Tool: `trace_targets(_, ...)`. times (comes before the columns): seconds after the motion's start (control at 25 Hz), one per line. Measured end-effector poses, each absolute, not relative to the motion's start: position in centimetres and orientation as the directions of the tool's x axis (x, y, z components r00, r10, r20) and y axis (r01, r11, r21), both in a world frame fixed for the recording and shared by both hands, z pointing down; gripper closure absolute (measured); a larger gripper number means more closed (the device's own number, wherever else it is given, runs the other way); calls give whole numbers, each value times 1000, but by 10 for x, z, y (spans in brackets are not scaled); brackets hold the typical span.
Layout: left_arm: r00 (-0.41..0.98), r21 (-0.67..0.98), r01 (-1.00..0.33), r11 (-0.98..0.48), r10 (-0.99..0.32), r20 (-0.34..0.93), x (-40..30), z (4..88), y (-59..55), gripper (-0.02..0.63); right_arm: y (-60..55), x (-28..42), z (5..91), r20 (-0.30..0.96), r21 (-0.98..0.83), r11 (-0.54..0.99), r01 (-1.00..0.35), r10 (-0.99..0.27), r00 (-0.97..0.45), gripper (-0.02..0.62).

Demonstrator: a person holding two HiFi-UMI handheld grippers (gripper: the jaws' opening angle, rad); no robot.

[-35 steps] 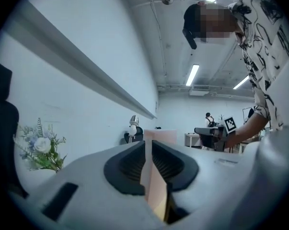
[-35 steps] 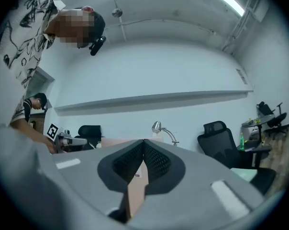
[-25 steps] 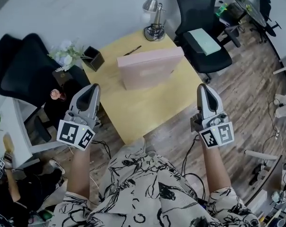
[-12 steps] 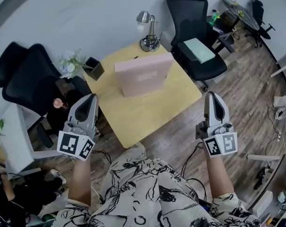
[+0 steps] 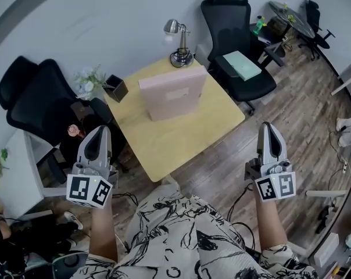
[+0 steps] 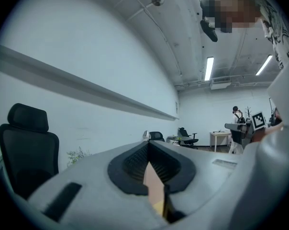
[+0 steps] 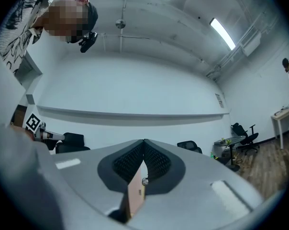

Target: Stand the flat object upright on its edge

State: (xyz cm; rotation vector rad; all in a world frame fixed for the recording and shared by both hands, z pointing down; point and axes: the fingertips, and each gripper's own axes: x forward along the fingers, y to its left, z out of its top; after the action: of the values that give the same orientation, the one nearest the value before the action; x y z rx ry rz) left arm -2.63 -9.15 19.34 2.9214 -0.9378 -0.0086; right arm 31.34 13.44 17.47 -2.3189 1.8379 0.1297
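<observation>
A flat pink box [image 5: 172, 93] stands upright on its long edge on the square yellow table [image 5: 181, 138], apart from both grippers. My left gripper [image 5: 100, 130] hovers off the table's left corner, jaws shut and empty. My right gripper [image 5: 268, 125] hangs over the wooden floor to the right of the table, also shut with nothing in it. In the left gripper view the shut jaws [image 6: 148, 145] leave a slit that shows a sliver of the pink box [image 6: 153, 188]. The right gripper view shows its shut jaws [image 7: 144, 143] and the same box [image 7: 135, 193] behind them.
A silver desk lamp [image 5: 176, 42] stands at the table's far corner and a black pen holder [image 5: 115, 88] at its left corner. A black office chair [image 5: 236, 39] with a green pad [image 5: 241, 64] stands to the right, another chair [image 5: 39, 97] and a plant [image 5: 88, 79] to the left.
Both grippers have drawn back from the table toward the person and risen a little. The pink box stays upright in the same spot.
</observation>
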Motion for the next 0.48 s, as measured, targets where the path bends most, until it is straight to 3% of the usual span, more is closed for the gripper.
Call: trace_targets(0.48, 768, 35, -640, -767, -640, 26, -52, 189, -17, 607, 204, 296, 189, -156, -91, -246, -965, -953, 258, 586)
